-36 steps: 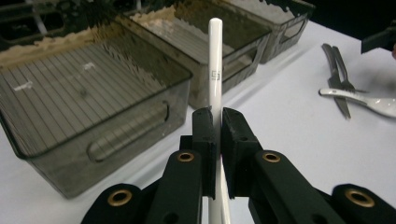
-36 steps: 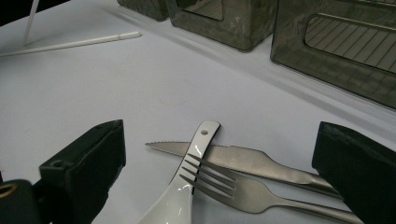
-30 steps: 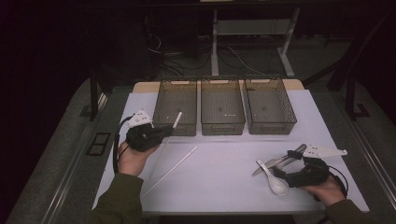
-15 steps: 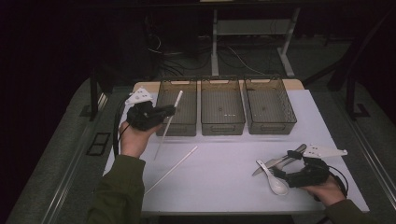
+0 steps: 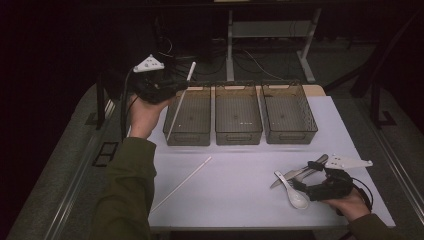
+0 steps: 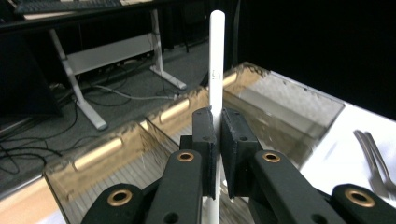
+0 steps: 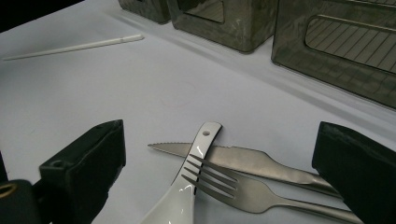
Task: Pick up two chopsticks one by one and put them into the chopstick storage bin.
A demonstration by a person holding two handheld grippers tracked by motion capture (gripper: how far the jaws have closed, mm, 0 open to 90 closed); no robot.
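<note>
Chopstick (image 6: 216, 70) clamped in left claw (image 6: 215, 140); right claw (image 7: 219, 182), jaws apart, frames fork (image 7: 233, 186).

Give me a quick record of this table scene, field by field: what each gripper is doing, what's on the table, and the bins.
left gripper: shut on white chopstick, raised above the left bin
right gripper: open, jaws either side of the cutlery
cutlery pile: white spoon, fork and knife, overlapping
second chopstick: lying on the white table
bins: three in a row, middle bin, right bin
</note>
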